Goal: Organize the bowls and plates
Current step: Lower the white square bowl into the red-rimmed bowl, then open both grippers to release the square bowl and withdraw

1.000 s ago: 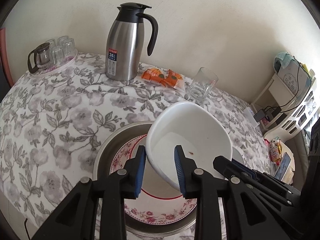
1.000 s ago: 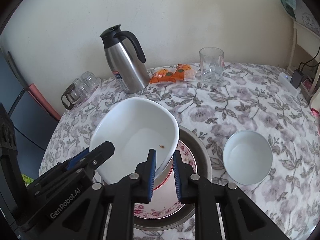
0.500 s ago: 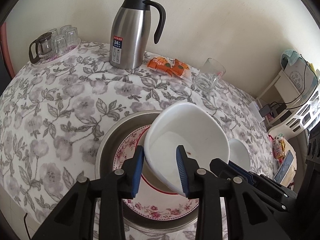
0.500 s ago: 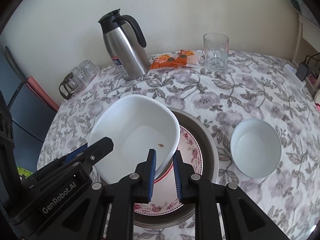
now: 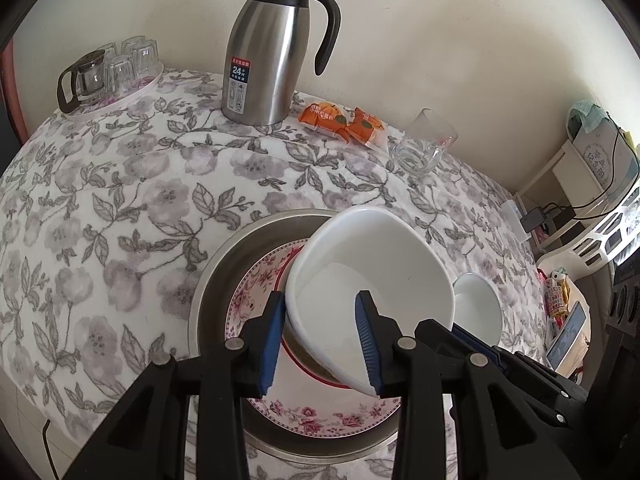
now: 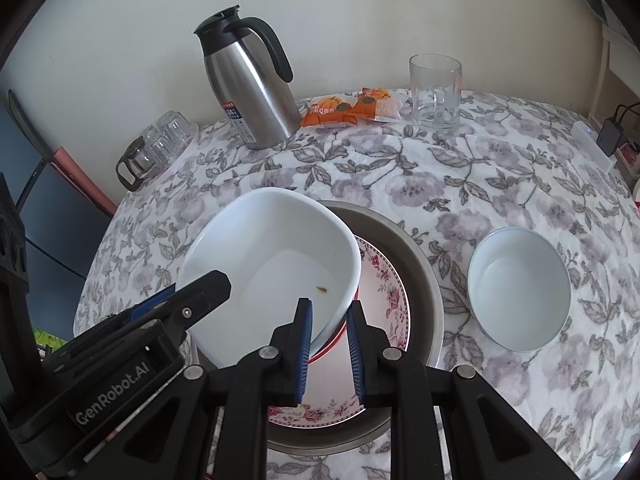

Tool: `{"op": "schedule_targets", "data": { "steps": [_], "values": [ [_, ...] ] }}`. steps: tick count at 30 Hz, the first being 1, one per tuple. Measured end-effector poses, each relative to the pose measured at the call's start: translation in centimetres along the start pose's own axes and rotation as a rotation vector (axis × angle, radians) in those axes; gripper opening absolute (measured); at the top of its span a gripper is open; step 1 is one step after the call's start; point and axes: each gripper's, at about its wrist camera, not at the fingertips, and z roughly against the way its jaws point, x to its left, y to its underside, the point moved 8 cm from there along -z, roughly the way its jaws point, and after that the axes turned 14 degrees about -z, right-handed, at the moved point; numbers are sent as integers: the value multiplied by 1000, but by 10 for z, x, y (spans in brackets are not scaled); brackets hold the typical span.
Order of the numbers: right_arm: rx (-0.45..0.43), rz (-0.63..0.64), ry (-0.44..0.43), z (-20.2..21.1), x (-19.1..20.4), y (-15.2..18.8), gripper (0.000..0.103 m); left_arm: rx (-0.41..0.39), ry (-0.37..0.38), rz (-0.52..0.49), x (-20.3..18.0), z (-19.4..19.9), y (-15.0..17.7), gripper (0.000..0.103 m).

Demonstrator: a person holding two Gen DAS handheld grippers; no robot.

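Note:
A large white squarish bowl [image 5: 372, 272] [image 6: 276, 256] is held tilted over a floral plate [image 5: 320, 408] [image 6: 384, 288] that lies in a round metal tray [image 5: 216, 276] [image 6: 424, 280]. My left gripper [image 5: 320, 340] is shut on the bowl's near-left rim. My right gripper [image 6: 328, 344] is shut on its near-right rim. A red-rimmed dish [image 6: 336, 344] sits under the bowl on the plate. A small white bowl [image 6: 520, 288] [image 5: 480, 308] stands on the tablecloth right of the tray.
On the floral tablecloth at the back stand a steel thermos jug [image 5: 272, 52], orange snack packets [image 5: 340, 120], a glass mug [image 6: 436, 92] and a tray of small glasses [image 5: 112, 72]. A shelf with cables [image 5: 580, 200] is to the right.
Both grippers and the white bowl have come lower and nearer the floral plate, and the bowl sits flatter. The grips on the rim are unchanged.

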Motion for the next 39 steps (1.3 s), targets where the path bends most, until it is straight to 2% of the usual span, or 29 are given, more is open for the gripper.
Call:
{"op": "schedule_targets", "data": {
  "steps": [18,25,31,35,37,38,39],
  "values": [
    [22,-14,-7,-6,-2,1,21,-1,32,40,5,-1,0,38],
    [14,-14,-25,-2,-1,-1,21,-15,3,55,13,2,-2,39],
    [-32,-26,-30,9,-5,-10,21,-62,-17,92,24,12,-6,42],
    [-65,-35,-49,17,-6,-16,21,-85,-33,124,32,18,-8,52],
    [-80,-42,-50,20,-7,-19,21,-90,-45,141,37,19,-8,53],
    [-85,-43,-46,21,-9,-20,22,-96,-52,151,39,21,-8,54],
    [-89,-46,-41,21,-11,-21,28,-100,-61,159,42,22,-8,55]
  ]
}}
